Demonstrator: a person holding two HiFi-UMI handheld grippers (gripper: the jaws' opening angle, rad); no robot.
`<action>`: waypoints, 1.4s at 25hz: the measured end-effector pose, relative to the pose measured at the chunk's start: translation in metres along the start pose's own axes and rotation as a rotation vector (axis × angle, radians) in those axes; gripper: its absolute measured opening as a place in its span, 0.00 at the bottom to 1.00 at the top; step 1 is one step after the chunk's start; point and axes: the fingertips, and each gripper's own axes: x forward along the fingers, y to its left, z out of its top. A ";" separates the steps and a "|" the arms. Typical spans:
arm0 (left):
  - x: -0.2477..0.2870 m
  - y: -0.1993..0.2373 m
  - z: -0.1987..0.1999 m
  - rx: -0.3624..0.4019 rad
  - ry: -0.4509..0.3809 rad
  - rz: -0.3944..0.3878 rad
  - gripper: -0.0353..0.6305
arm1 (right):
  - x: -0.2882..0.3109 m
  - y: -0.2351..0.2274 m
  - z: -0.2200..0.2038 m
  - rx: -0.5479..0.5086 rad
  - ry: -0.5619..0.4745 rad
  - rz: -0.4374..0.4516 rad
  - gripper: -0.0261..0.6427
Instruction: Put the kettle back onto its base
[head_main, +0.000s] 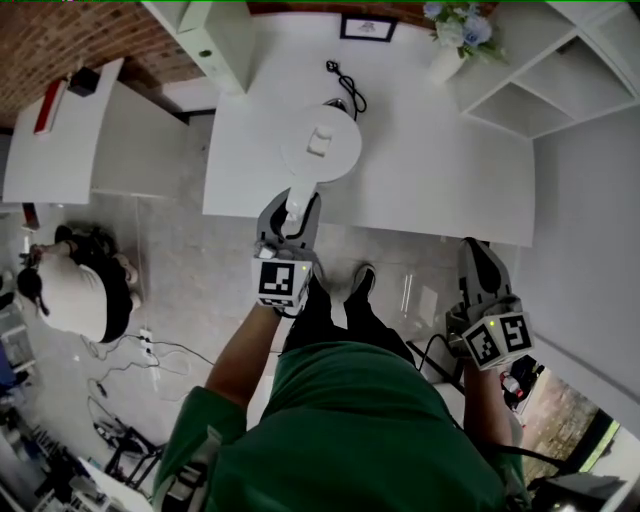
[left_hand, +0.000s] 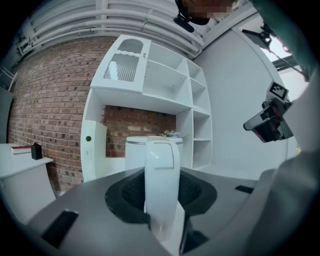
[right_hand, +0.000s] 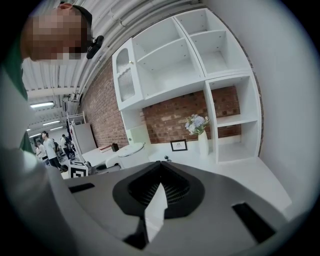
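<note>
A white kettle (head_main: 321, 144) is over the white table (head_main: 450, 170), near its front edge. My left gripper (head_main: 293, 207) is shut on the kettle's handle (left_hand: 161, 170), which fills the gap between the jaws in the left gripper view. The kettle's body (left_hand: 134, 150) shows just behind the handle. A black cord (head_main: 349, 84) lies behind the kettle, and the base itself is mostly hidden under it. My right gripper (head_main: 478, 262) hangs off the table's front edge at the right, shut with nothing in it (right_hand: 156, 200). The right gripper view shows the kettle (right_hand: 127, 152) at the left.
A vase of flowers (head_main: 452, 40) and a small picture frame (head_main: 367, 27) stand at the back of the table. White shelving (head_main: 540, 90) rises at the right. A second white table (head_main: 60, 130) stands at the left, and a person (head_main: 75, 285) is low on the floor beside it.
</note>
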 end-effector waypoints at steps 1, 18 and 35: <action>-0.001 0.000 0.000 0.018 0.012 0.000 0.26 | -0.001 0.001 0.002 0.000 -0.007 0.001 0.07; -0.096 0.039 -0.013 -0.013 0.218 -0.065 0.35 | 0.002 0.004 0.080 -0.078 -0.168 0.005 0.07; -0.121 0.127 0.248 -0.003 -0.254 0.299 0.16 | -0.011 0.027 0.188 -0.227 -0.420 0.038 0.07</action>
